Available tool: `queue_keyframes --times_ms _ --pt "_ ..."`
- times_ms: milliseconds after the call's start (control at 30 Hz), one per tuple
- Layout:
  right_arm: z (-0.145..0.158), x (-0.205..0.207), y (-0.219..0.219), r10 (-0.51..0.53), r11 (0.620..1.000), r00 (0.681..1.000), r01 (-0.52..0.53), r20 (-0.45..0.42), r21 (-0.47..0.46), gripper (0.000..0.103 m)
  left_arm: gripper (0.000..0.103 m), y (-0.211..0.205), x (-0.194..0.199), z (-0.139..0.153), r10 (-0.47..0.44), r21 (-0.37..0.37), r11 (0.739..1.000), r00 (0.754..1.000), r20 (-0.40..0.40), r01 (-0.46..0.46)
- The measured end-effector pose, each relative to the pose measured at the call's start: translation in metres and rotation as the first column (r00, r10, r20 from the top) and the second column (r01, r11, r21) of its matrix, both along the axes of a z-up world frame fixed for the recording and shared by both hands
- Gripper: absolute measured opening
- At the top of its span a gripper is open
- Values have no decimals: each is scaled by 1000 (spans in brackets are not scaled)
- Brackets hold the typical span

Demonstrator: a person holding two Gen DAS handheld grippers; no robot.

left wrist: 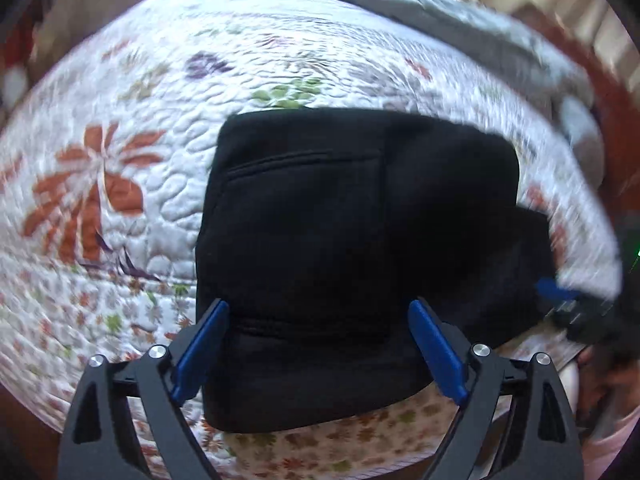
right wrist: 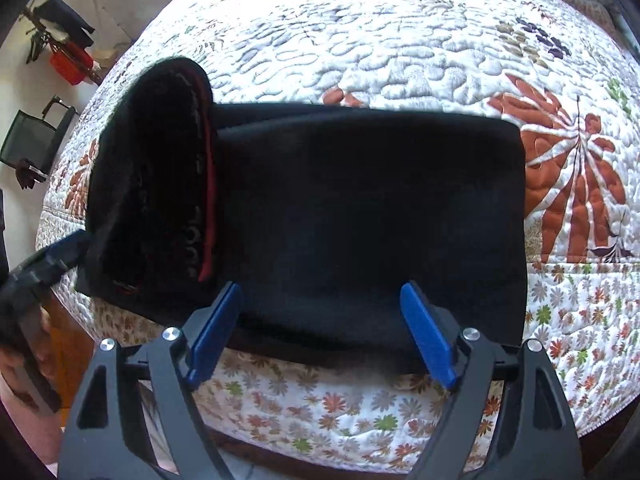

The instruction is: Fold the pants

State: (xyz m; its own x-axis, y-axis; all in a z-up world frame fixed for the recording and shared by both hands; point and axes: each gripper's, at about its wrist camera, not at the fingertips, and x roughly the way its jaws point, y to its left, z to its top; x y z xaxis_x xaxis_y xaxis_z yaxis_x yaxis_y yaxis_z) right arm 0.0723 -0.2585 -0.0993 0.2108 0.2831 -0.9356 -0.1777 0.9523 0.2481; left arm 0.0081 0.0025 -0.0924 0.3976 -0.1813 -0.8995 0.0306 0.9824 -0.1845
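The folded black pants (right wrist: 360,208) are matt, fleecy cloth. The white floral quilted bedspread (right wrist: 360,40) is puckered, stitched cloth. Both black plastic grippers (left wrist: 320,312) (right wrist: 320,292) carry smooth blue pads (left wrist: 436,356) and shiny metal pins (right wrist: 471,334).

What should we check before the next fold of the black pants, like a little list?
1. Left gripper open, jaws apart, holding nothing: ok.
2. Right gripper open, holding nothing: ok.
3. Pants lying on the quilt, already folded into a block: ok.
4. Edges lined up: not ok, the waistband end sticks out past the folded layer.
5. Top layer smooth: cannot tell, the fabric is too dark.
6. Both grippers at the near edge of the pants: ok.
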Motion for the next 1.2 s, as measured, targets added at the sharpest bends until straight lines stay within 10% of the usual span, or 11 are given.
queue_keyframes --times_ms 267,567,867,1200 --pt "45 13 43 94 986 995 -99 42 133 89 91 38 -4 31 112 -83 990 994 19 -110" --pt "0 37 76 124 990 987 -116 -99 77 88 91 59 10 5 158 -60 985 985 -75 -163" --pt "-3 36 87 199 959 977 -177 -83 220 22 91 68 12 0 190 -60 979 978 -88 -195" --pt "68 23 15 142 905 988 -155 60 397 16 91 70 11 9 218 -115 967 972 -84 -227"
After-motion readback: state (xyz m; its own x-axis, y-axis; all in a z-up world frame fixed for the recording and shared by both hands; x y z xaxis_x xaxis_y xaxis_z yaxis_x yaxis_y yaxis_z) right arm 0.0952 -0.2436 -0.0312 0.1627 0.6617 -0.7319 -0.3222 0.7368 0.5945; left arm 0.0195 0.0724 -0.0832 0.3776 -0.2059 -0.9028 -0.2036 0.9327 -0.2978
